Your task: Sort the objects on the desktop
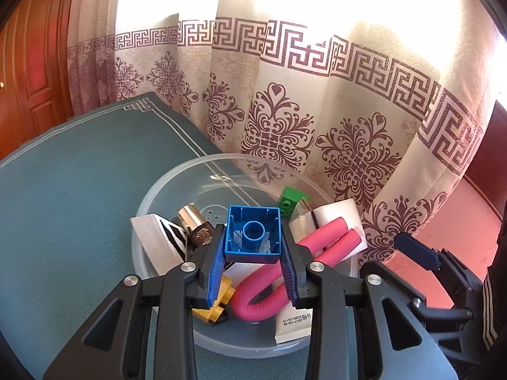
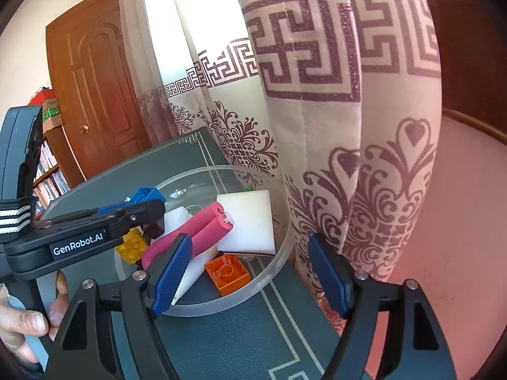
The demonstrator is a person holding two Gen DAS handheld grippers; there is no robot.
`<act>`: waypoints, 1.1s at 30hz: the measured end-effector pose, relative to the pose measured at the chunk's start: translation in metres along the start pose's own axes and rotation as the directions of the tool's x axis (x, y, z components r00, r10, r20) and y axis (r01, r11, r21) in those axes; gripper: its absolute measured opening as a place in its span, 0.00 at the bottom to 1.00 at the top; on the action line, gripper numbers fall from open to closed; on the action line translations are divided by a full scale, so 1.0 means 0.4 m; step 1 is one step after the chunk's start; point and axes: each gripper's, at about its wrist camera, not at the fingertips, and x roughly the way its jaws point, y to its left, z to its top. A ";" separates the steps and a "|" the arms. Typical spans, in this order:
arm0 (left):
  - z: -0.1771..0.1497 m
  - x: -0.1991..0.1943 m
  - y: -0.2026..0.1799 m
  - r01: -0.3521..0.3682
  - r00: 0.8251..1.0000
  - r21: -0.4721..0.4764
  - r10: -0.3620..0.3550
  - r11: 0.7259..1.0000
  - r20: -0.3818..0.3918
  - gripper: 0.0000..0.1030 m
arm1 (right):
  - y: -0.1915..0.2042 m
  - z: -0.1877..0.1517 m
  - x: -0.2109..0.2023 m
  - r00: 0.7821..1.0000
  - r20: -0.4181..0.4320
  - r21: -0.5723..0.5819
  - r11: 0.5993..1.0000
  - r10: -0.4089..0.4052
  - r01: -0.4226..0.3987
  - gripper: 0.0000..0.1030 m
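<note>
Black gripper arms with ribbed blue pads are filling the foreground of both wrist views. Left gripper (image 1: 253,250): its pads are clamping a hollow blue plastic building brick (image 1: 253,234) by two opposite sides, open underside facing the camera, and holding it above a round, shallow, clear plastic bowl (image 1: 164,186). Right gripper (image 2: 250,272): jaws standing wide apart with nothing between them, poised over the near rim of the same bowl (image 2: 282,243).

Bowl contents:
- bent pink foam tube (image 1: 320,240), its two ends lying side by side;
- yellow studded building brick (image 1: 218,300), partly hidden behind the left gripper's pad;
- small green building brick (image 1: 291,200), near the far wall;
- orange hollow building brick (image 2: 226,274), underside up, near the front rim in the right wrist view;
- white rectangular block (image 2: 250,218), leaning behind the pink tube;
- gold and brown cylindrical cosmetic tube (image 1: 195,224);
- white card with black diagonal stripes (image 1: 161,243);
- white squeeze tube with a printed crimped end (image 1: 293,323).

Bowl is resting on a dark green table mat with pale line borders (image 1: 69,190). Cream curtain with maroon key pattern and floral motifs (image 1: 317,110) is hanging just behind the table. Brown panelled wooden door (image 2: 95,95) is standing at the left. Person's hand (image 2: 28,319) is gripping the left gripper's handle in the right wrist view.
</note>
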 end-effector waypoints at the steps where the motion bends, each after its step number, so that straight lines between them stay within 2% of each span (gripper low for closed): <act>1: 0.000 0.007 0.001 -0.001 1.000 -0.002 0.001 1.000 -0.008 0.42 | 0.004 -0.001 -0.002 1.000 -0.002 -0.003 1.000 0.005 -0.005 0.79; 2: 0.000 0.011 0.001 -0.007 1.000 -0.005 0.007 1.000 -0.014 0.51 | 0.008 -0.002 -0.003 1.000 -0.005 -0.006 1.000 0.011 -0.011 0.79; 3: -0.002 0.011 0.002 -0.021 1.000 -0.010 0.021 1.000 -0.010 0.66 | 0.012 -0.003 -0.003 1.000 -0.008 -0.007 1.000 0.015 -0.015 0.80; 4: -0.005 0.008 0.003 -0.039 0.999 -0.013 0.039 0.999 0.002 0.70 | 0.015 -0.004 -0.002 1.000 -0.011 -0.007 1.000 0.020 -0.020 0.81; 12: -0.010 -0.048 0.025 -0.122 0.987 -0.024 0.124 0.992 0.098 0.71 | 0.018 -0.017 0.012 0.998 -0.041 0.007 0.999 0.044 -0.044 0.87; 15: -0.020 -0.082 0.042 -0.132 0.980 -0.053 0.138 0.990 0.141 0.82 | 0.023 -0.026 0.013 0.997 -0.062 -0.001 0.999 0.049 -0.049 0.88; 17: -0.028 -0.103 0.053 -0.151 0.973 -0.069 0.160 0.986 0.165 0.83 | 0.029 -0.035 0.017 0.996 -0.078 -0.010 0.999 0.050 -0.051 0.91; 19: -0.040 -0.121 0.060 -0.174 0.966 -0.075 0.185 0.982 0.179 0.83 | 0.032 -0.045 0.013 0.995 -0.085 -0.014 0.999 0.044 -0.045 1.00; 24: -0.066 -0.150 0.070 -0.231 0.953 -0.101 0.246 0.968 0.180 0.83 | 0.036 -0.060 0.001 0.993 -0.109 -0.026 0.999 0.033 -0.036 1.00; 27: -0.082 -0.166 0.071 -0.219 0.955 -0.115 0.237 0.969 0.180 0.83 | 0.049 -0.068 -0.009 0.993 -0.112 -0.048 0.999 0.019 -0.025 1.00; 33: -0.111 -0.190 0.079 -0.129 0.975 -0.184 0.158 0.974 0.154 0.83 | 0.074 -0.071 -0.006 0.990 -0.139 -0.100 0.995 -0.037 0.023 1.00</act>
